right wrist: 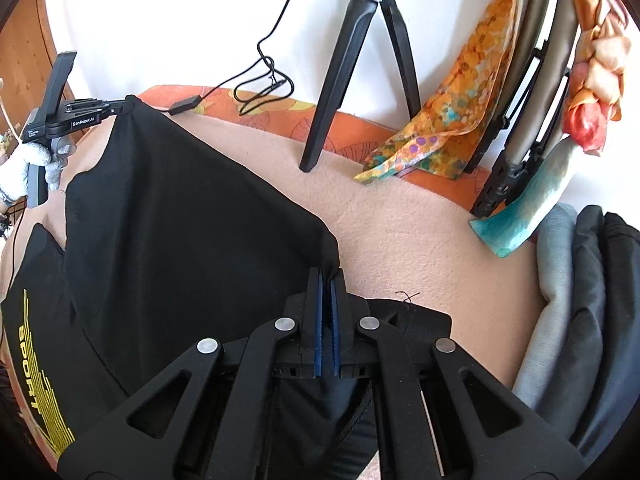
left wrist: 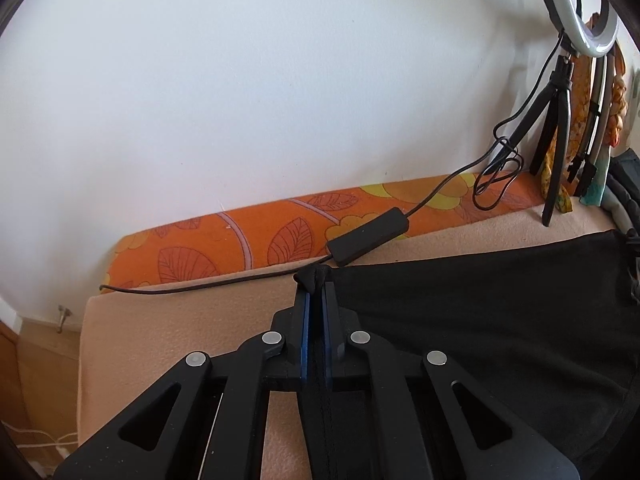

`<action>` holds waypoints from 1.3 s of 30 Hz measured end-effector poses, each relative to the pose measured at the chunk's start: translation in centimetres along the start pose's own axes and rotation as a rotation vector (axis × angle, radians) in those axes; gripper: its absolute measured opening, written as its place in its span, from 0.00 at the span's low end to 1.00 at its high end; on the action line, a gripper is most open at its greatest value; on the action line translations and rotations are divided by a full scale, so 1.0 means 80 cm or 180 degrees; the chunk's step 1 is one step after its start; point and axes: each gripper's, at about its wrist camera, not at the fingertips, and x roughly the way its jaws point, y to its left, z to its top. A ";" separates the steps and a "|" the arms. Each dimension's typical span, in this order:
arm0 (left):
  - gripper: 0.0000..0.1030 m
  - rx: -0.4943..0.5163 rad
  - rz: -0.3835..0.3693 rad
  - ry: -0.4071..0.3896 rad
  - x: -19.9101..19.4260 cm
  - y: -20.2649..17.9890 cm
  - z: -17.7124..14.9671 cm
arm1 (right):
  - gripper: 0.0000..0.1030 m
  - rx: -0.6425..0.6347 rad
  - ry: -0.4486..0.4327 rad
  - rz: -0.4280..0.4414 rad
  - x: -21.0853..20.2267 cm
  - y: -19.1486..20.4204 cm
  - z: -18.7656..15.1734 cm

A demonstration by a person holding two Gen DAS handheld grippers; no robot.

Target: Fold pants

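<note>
The black pants (right wrist: 168,232) with a yellow "SPORT" print (right wrist: 32,360) are stretched above a beige blanket (right wrist: 420,232). My left gripper (left wrist: 315,280) is shut on one corner of the pants (left wrist: 480,320); it also shows at the far left of the right wrist view (right wrist: 130,102). My right gripper (right wrist: 329,276) is shut on the other corner of the same edge. The fabric hangs taut between the two grippers and drapes down toward me.
A black tripod (right wrist: 352,60) with a ring light (left wrist: 580,8) stands on the blanket by the white wall. Its cable and inline switch (left wrist: 368,236) lie on an orange leaf-pattern cushion (left wrist: 240,240). Scarves (right wrist: 452,100) hang right; folded grey clothes (right wrist: 580,320) lie at right.
</note>
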 end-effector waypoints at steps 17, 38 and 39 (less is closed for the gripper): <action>0.04 0.0016 0.0011 -0.0372 -0.191 -0.011 -0.092 | 0.04 -0.0228 -0.0274 -0.0104 -0.166 0.118 -0.071; 0.04 -0.0101 0.0041 -0.0027 -0.272 -0.032 -0.267 | 0.04 -0.0102 -0.0268 -0.0173 -0.199 0.198 -0.254; 0.04 -0.0096 0.0036 -0.0016 -0.273 -0.031 -0.272 | 0.04 -0.0083 -0.0272 -0.0173 -0.199 0.198 -0.260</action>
